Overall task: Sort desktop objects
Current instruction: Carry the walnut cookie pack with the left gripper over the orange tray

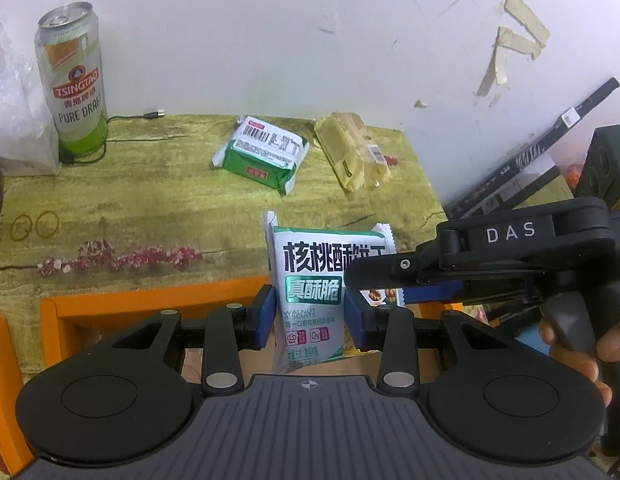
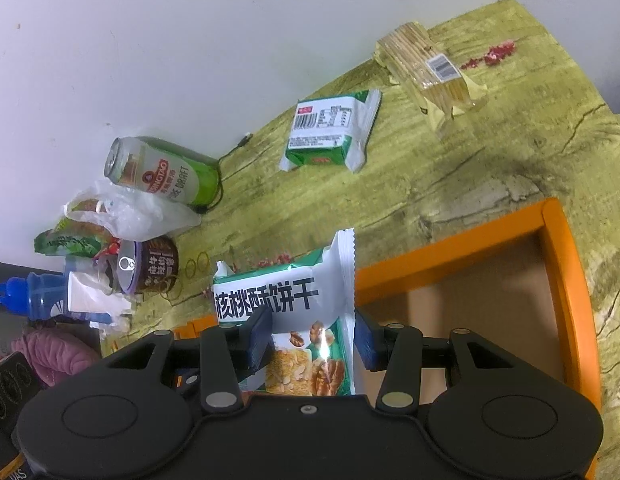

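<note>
Both grippers, left [image 1: 310, 316] and right [image 2: 314, 340], clamp one biscuit packet [image 1: 310, 280] above the orange box [image 2: 558, 240]; beyond the box, another packet [image 1: 265, 152], crackers [image 1: 350, 152] and can [image 1: 73, 76] remain unsorted.

white wall [image 1: 269, 40], black cable [image 1: 125, 118], peeling tape [image 1: 518, 36]

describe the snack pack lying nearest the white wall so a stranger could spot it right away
Start at the white wall behind the yellow-green table. Near the table's back edge, right of the upright beer can, lie two packs. The green and white pack is the left one, its barcode label facing up, unlike the clear cracker sleeve beside it.
</note>
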Demonstrator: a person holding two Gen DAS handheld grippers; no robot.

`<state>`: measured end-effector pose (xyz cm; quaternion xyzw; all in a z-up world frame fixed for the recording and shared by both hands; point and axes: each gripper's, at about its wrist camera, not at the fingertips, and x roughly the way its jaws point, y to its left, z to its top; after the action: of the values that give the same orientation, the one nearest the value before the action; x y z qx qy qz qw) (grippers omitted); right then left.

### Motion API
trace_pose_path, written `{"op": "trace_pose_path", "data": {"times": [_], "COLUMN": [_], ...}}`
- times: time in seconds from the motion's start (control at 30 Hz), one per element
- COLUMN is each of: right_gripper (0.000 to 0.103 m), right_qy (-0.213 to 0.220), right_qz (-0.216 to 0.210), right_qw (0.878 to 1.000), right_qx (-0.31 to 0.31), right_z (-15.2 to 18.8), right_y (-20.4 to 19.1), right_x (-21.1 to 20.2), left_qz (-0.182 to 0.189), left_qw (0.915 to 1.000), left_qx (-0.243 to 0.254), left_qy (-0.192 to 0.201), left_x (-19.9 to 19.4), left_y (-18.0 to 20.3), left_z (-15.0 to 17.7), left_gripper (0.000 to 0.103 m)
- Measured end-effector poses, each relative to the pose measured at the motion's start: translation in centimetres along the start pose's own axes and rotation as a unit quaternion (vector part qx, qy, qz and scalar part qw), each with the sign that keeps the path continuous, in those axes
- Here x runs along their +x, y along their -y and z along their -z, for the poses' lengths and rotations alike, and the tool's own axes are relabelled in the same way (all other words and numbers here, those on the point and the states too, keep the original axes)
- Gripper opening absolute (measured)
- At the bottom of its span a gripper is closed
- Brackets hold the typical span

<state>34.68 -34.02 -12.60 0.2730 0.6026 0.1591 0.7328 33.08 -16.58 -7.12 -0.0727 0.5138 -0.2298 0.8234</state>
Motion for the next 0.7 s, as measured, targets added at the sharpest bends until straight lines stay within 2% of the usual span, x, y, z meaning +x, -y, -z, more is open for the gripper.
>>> {"op": "trace_pose_path", "data": {"times": [0.7], "right_gripper": [0.043], "right_qy": [-0.016], "right_qz": [0.006], "right_qw": [1.0], "right_qx": [0.011], "right_z": [1.8], "right_y": [1.5], "right_x": [0.5], "left_qz": [-0.004], "left_qw": [0.9997], "left_qx": [0.004], "left_qy": [-0.024], "left_x": [1.1], "left_y": [0.5], "left_z": [2.3], "left_gripper": [0.037]}}
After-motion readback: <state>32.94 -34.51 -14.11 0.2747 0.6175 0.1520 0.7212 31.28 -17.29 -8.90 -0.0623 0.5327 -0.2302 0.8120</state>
